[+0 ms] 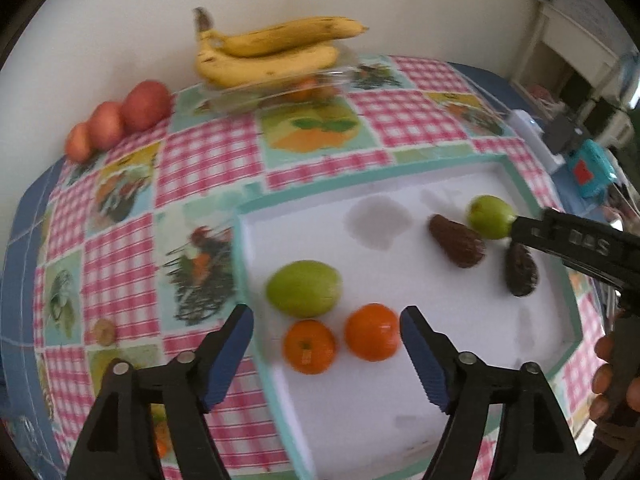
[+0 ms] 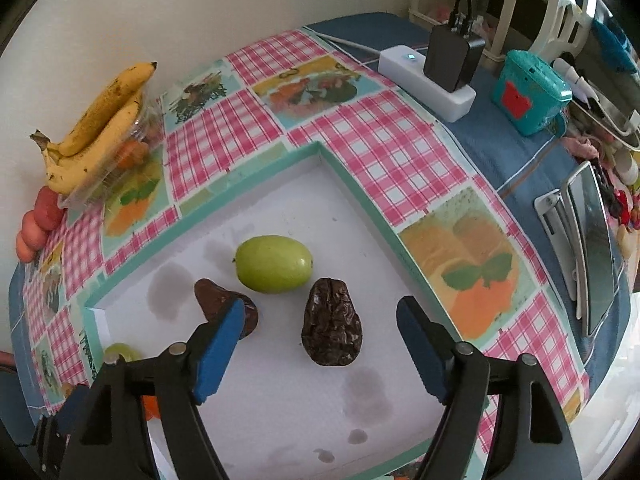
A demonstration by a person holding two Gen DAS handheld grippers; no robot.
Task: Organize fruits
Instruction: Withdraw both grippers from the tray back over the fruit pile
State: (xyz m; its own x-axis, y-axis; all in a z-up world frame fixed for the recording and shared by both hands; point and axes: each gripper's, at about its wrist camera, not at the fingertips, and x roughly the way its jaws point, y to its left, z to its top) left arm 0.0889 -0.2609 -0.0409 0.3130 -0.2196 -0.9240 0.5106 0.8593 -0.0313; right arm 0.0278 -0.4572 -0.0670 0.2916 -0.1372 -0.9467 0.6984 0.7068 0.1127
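A white tray [image 1: 400, 412] with a teal rim lies on the checkered tablecloth. In it are two oranges [image 1: 309, 346] [image 1: 372, 331], a large green fruit [image 1: 304, 289], a smaller green fruit [image 1: 490, 216] and two dark wrinkled fruits [image 1: 457, 240] [image 1: 521, 270]. My left gripper [image 1: 326, 354] is open, just in front of the oranges. My right gripper [image 2: 320, 354] is open above the tray, with a dark wrinkled fruit [image 2: 332, 322] between its fingers and untouched. The other dark fruit [image 2: 218, 300] sits behind its left finger, a green fruit [image 2: 273, 263] beyond.
Bananas [image 1: 268, 50] rest on a clear plastic box [image 1: 280, 92] by the wall, with three red fruits [image 1: 116, 122] to its left. A white power strip with a charger [image 2: 428, 76], a teal box [image 2: 530, 92] and a phone on a stand [image 2: 590, 248] lie at the right.
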